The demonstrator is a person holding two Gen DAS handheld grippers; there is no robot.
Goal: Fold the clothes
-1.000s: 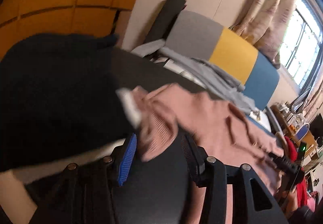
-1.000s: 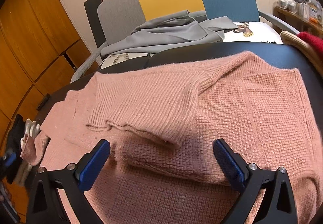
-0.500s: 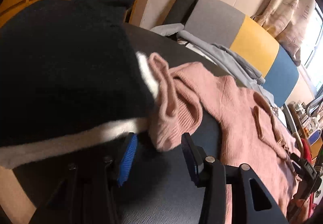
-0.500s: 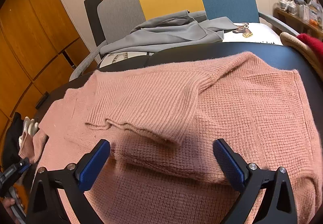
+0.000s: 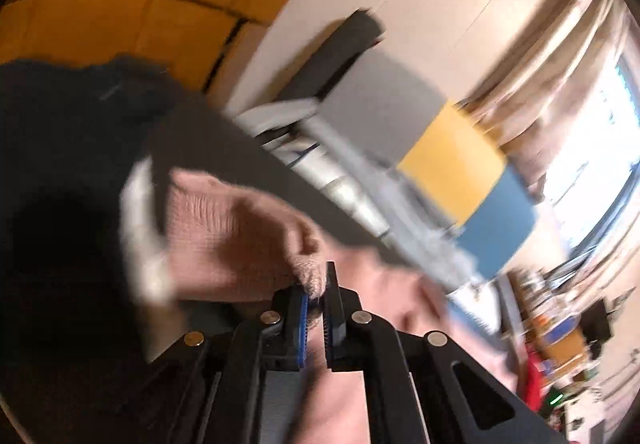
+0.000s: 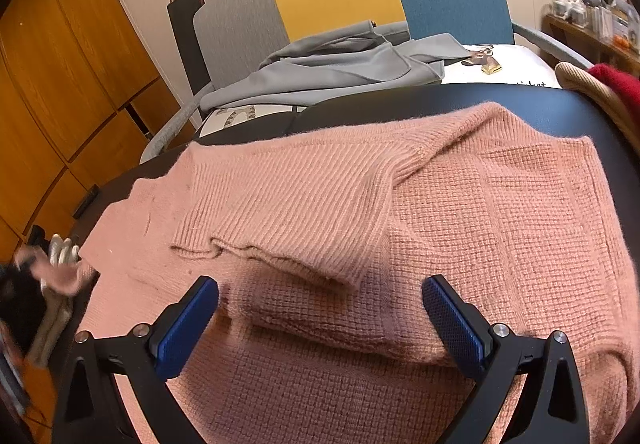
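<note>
Black desk (image 6: 540, 103), carrying the work. Pink knit sweater (image 6: 460, 228), spread flat across most of the desk; one sleeve (image 6: 304, 211) already lies folded over the body, its cuff edge just ahead of the right claw. The other sleeve (image 5: 240, 236) trails off toward the desk's left end, next to a black-and-white garment (image 5: 60, 203).

Right claw (image 6: 320, 320): released, jaws standing wide, hovering just above the sweater's near part with nothing between the pads.

Left claw (image 5: 314, 308): clenched on the cuff end of the trailing sleeve, a tuft of pink knit pinched between the blue pads; the view is motion-blurred.

Step in hand, as judged: folding the second sleeve inward. The next move calls for carrying the gripped cuff across onto the sweater's body, laying it flat over or beside the first sleeve without dragging the body out of square, then letting go.
</note>
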